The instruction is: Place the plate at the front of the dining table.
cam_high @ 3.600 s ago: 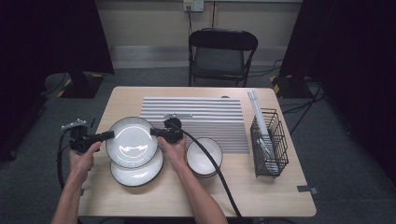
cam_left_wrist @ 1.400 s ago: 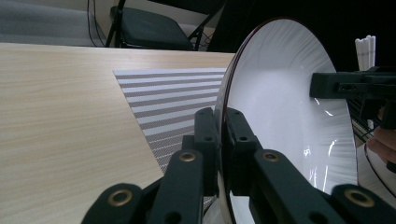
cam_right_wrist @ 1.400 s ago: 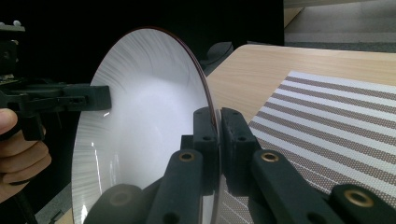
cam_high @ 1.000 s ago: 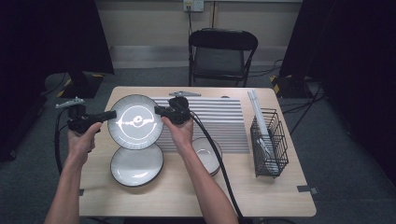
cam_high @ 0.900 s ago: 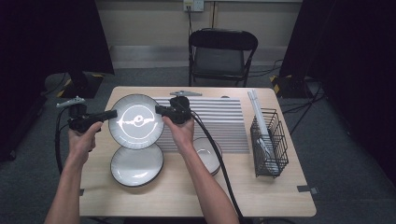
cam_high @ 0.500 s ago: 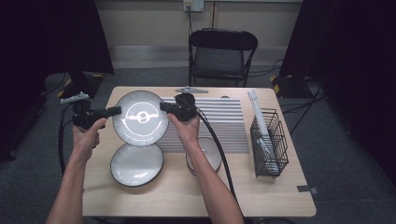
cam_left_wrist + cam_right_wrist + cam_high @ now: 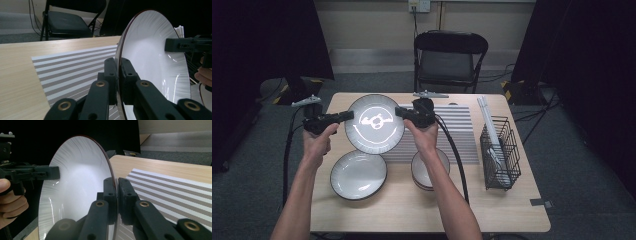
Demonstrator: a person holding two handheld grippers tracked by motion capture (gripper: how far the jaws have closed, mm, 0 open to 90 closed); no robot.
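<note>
Since a second ago, both my hands have carried the plate (image 7: 374, 124) a little farther across the table (image 7: 512, 210) toward the far side and slightly higher. My left tool (image 7: 118, 75) is clamped on the plate's rim, its two black jaws pinching the edge from either side; my right tool (image 7: 114, 192) is clamped the same way on the opposite rim. The plate hangs between the two tools, tilted up so its white face turns toward me, clear of the table. In the left gripper view the plate rises just to the right of my jaws, with the other tool biting its far edge. Below it lies the striped mat (image 7: 452, 130). Nearer to me a second plate (image 7: 358, 174) rests flat on the table, and a bowl (image 7: 419, 172) sits beside it under my right forearm. A wire rack (image 7: 499, 155) stands at the right end of the table, well apart.
</note>
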